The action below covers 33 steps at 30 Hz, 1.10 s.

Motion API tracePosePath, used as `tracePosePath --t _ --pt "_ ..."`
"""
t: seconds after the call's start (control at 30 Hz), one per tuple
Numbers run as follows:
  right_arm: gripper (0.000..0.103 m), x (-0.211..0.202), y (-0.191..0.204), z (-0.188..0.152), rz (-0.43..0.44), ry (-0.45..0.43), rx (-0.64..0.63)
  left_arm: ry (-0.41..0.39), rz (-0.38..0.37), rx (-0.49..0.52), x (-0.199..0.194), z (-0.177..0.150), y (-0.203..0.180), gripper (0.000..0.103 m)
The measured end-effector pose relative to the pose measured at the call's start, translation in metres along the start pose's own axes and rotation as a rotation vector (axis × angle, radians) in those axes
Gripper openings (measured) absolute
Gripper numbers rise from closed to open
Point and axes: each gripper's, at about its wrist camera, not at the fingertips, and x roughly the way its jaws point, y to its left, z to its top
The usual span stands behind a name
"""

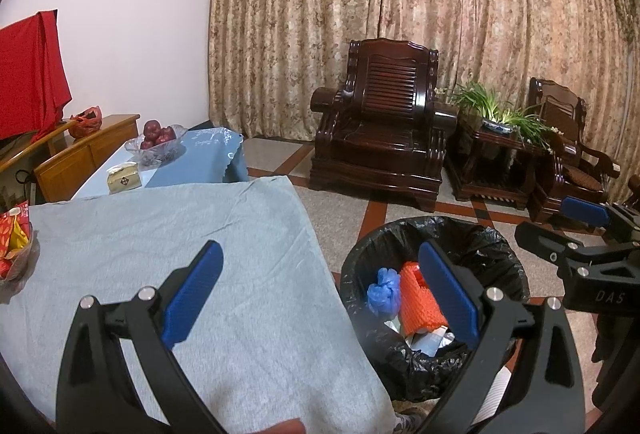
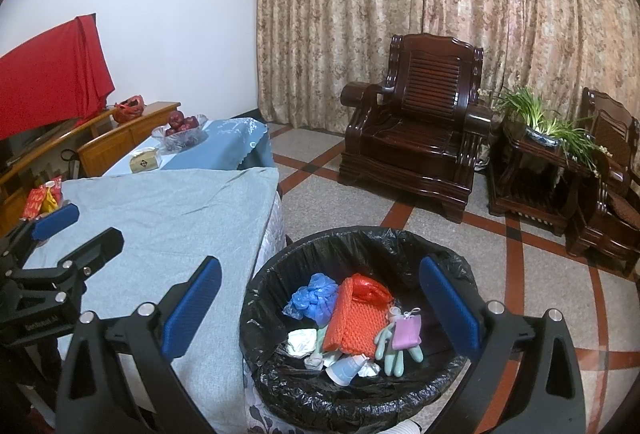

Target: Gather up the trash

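A round bin with a black liner [image 2: 360, 390] stands on the floor beside the grey-covered table [image 2: 168, 218]. In it lie an orange foam net [image 2: 352, 318], a blue plastic bag [image 2: 314, 296], a red bag [image 2: 370, 290], a pale green glove [image 2: 394, 350], a lilac pouch [image 2: 406, 332] and crumpled paper [image 2: 300, 340]. My right gripper [image 2: 320, 310] is open and empty above the bin. My left gripper [image 1: 320, 294] is open and empty over the table's right edge; the bin [image 1: 400, 234] is to its right. Each gripper shows in the other's view: the right gripper [image 1: 560, 230], the left gripper [image 2: 76, 230].
A bowl of red snack packets [image 1: 16, 250] sits at the table's left edge. Farther back, a blue-clothed table holds a glass fruit bowl [image 1: 158, 141] and a tissue box [image 1: 124, 175]. Dark wooden armchairs [image 1: 384, 129] and a plant stand [image 1: 496, 153] line the curtain.
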Motion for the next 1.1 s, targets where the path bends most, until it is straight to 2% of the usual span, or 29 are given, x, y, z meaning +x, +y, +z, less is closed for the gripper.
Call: tracePosePath --t 1.1 --pt "0.097 0.0014 -0.0028 -0.0043 -0.001 0.004 -0.002 0.001 0.005 0.001 -0.0004 -0.0010 0.0016 0.095"
